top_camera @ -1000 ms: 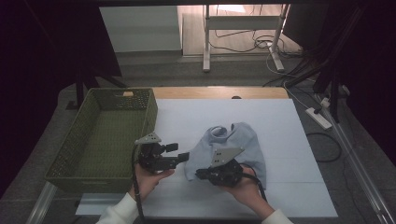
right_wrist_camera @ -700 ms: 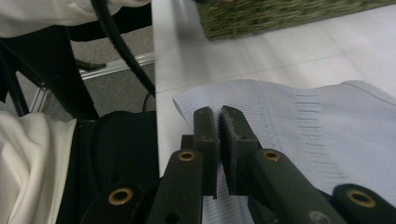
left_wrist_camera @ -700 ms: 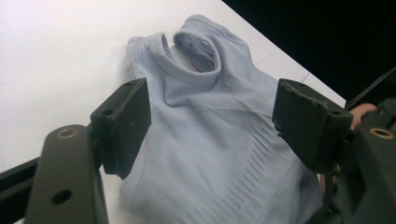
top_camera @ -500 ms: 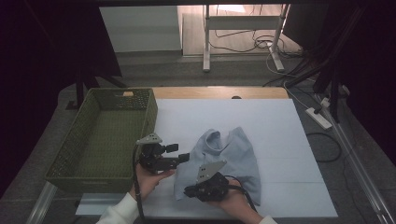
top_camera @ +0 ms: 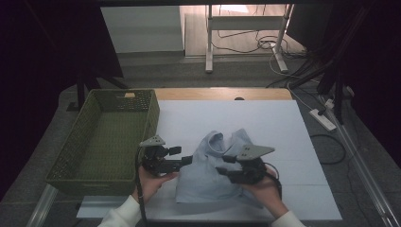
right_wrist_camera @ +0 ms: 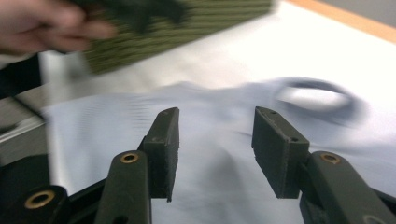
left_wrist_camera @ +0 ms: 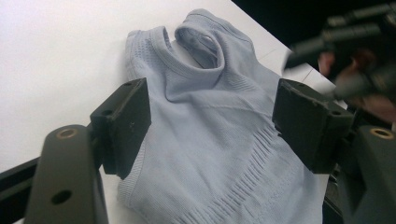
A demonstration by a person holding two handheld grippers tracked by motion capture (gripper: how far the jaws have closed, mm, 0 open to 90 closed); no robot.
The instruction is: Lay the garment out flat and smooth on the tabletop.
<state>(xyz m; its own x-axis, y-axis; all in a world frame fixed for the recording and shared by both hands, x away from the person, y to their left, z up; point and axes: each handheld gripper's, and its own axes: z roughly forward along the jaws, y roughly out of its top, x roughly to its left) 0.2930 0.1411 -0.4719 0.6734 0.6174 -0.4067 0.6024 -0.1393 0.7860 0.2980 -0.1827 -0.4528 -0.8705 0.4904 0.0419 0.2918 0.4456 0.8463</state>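
Folding goes best if the right gripper (top_camera: 226, 164), jaws just opening and empty at lower centre, regrips the pale-blue knitted top's (top_camera: 208, 177) edge squarely while the left gripper (top_camera: 185, 155) waits apart.

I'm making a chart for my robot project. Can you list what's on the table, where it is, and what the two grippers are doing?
garment: light blue top, lying partly folded on the white table cover
basket: green basket, left of the top
left gripper: open, at the top's left edge, jaws either side of the cloth without pressing it
right gripper: open, jaws have just been opening, over the top, nothing clamped
hands: one hand on each gripper
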